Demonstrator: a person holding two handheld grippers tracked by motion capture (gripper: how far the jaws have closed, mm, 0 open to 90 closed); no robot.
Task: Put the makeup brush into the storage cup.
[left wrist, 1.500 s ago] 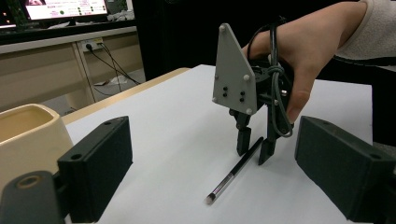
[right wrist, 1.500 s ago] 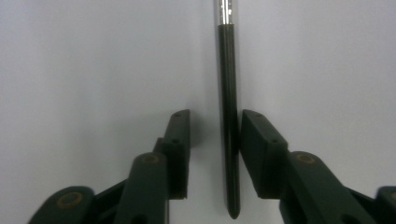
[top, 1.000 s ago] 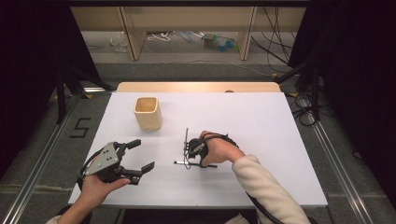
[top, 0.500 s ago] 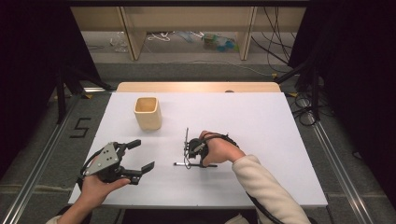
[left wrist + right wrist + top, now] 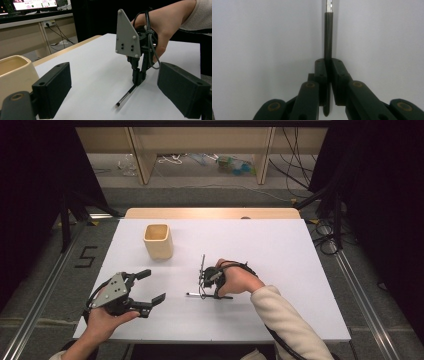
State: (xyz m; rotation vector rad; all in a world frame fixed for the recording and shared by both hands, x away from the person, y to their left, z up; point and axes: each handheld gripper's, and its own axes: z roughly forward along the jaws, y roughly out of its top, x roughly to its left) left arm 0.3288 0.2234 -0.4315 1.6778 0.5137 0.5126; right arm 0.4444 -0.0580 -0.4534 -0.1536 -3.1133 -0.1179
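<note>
On the white table [image 5: 280, 250] in the high view, the right gripper [image 5: 206, 285] clamps a black pen [image 5: 194, 294]; the left gripper [image 5: 152, 287] stands open near a beige cup [image 5: 158, 241]. Left gripper view: pen [image 5: 126, 96] lies flat, pinched at one end. Right gripper view: jaws clenched on the pen [image 5: 328, 37].

A single black figure "5" [image 5: 86, 256] stands on the grey floor [image 5: 45, 270] to the left of the worktop [image 5: 300, 250], seen in the high view. In the left gripper view a lit monitor [image 5: 35, 4] at the top left corner shows lines of writing and small coloured marks, but they are too small and blurred to read. No other text, label or brand can be made out.
</note>
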